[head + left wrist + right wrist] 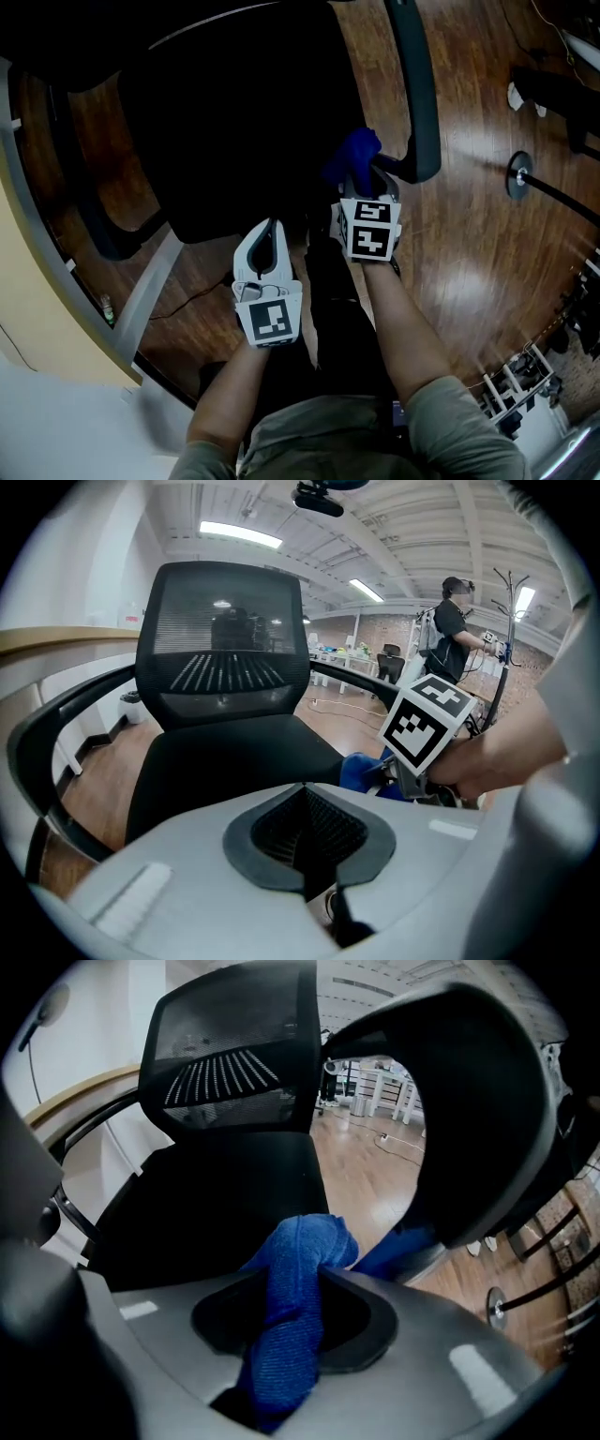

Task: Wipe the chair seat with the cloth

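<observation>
The chair (225, 131) fills the space ahead of both jaws, its seat (216, 1204) just beyond their tips. The armrest (469, 1101) arches close above and to the right of my right jaws. My right gripper (362, 180) has its jaws closed partway on the cloth (291, 1307), which is bunched into a thick roll. The roll's end sticks out past the tips over the seat's near right corner, and I cannot tell whether it touches yet. My left gripper (305, 799) hangs near the seat's front edge with its jaws together and nothing in them.

Risks, as I judge them:
- A roll this narrow would wipe only a thin stripe.
- Drag on the seat fabric could pull the roll out of my jaws.
- A wide sweep could knock the armrest.

I see no container here.
</observation>
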Action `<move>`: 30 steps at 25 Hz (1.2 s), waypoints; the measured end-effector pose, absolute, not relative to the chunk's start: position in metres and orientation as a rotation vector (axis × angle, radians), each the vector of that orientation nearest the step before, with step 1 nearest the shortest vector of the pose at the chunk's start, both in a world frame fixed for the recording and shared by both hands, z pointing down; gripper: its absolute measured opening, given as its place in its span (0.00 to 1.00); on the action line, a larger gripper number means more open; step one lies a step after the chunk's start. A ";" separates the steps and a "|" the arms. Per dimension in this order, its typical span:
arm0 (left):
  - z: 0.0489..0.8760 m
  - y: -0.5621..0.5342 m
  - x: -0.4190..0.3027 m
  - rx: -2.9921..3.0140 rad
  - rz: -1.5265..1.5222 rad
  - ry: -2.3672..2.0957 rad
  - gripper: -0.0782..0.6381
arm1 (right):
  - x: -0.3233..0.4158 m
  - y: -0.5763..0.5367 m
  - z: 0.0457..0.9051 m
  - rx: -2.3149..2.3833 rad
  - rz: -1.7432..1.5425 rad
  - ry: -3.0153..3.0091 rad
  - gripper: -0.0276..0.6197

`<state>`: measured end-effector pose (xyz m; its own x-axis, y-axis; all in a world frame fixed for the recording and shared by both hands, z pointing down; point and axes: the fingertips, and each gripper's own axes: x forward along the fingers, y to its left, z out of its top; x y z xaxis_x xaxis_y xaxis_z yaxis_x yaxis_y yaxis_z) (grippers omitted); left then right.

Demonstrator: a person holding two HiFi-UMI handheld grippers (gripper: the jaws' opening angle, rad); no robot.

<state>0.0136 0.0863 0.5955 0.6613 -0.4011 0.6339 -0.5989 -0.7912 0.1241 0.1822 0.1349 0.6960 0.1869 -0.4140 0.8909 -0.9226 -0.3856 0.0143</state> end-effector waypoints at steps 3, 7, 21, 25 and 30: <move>0.587 0.076 -0.013 2.523 0.848 -0.869 0.12 | 0.163 0.124 0.682 1.864 1.098 -1.297 0.23; 0.581 0.061 -0.061 2.440 0.825 -1.030 0.12 | 0.114 0.087 0.661 1.762 0.989 -1.455 0.23; 0.576 0.042 -0.240 2.227 0.765 -1.345 0.12 | -0.172 0.015 0.647 1.207 0.675 -1.927 0.23; 0.584 0.050 -0.261 2.202 0.765 -1.338 0.12 | -0.217 0.019 0.663 1.112 0.665 -1.949 0.23; 0.600 0.057 -0.279 2.151 0.786 -1.346 0.12 | -0.231 0.029 0.689 1.068 0.701 -1.925 0.23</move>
